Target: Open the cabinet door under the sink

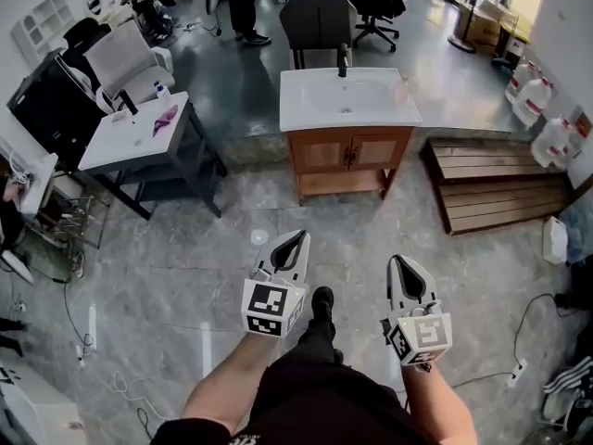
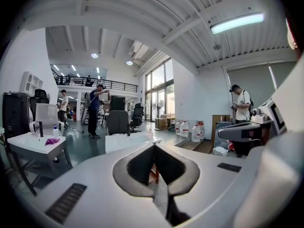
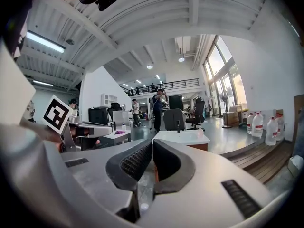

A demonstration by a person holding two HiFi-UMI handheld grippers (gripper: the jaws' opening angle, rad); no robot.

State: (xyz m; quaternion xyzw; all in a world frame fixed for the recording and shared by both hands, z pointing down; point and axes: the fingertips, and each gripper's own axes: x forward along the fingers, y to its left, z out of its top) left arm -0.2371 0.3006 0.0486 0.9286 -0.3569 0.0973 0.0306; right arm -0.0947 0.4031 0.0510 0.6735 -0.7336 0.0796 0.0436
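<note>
Wooden cabinet doors [image 1: 349, 153] under white rectangular basin [image 1: 347, 98] stood closed.
Left gripper [image 1: 298, 236] and right gripper [image 1: 397, 260], both pinched together and empty, hovered well short of them.

cabinet [image 1: 348, 153] was warm-toned wood, its sink top [image 1: 306, 109] smooth glossy white. floor [image 1: 167, 267] was polished, mottled grey. slatted platform [image 1: 496, 184] was dark wood.

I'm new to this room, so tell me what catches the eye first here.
The white sink on its wooden cabinet stands alone mid-floor, straight ahead, doors closed. In the foreground the left gripper and right gripper point toward it, well short of it. A wooden pallet lies to its right, with water jugs beyond.
</note>
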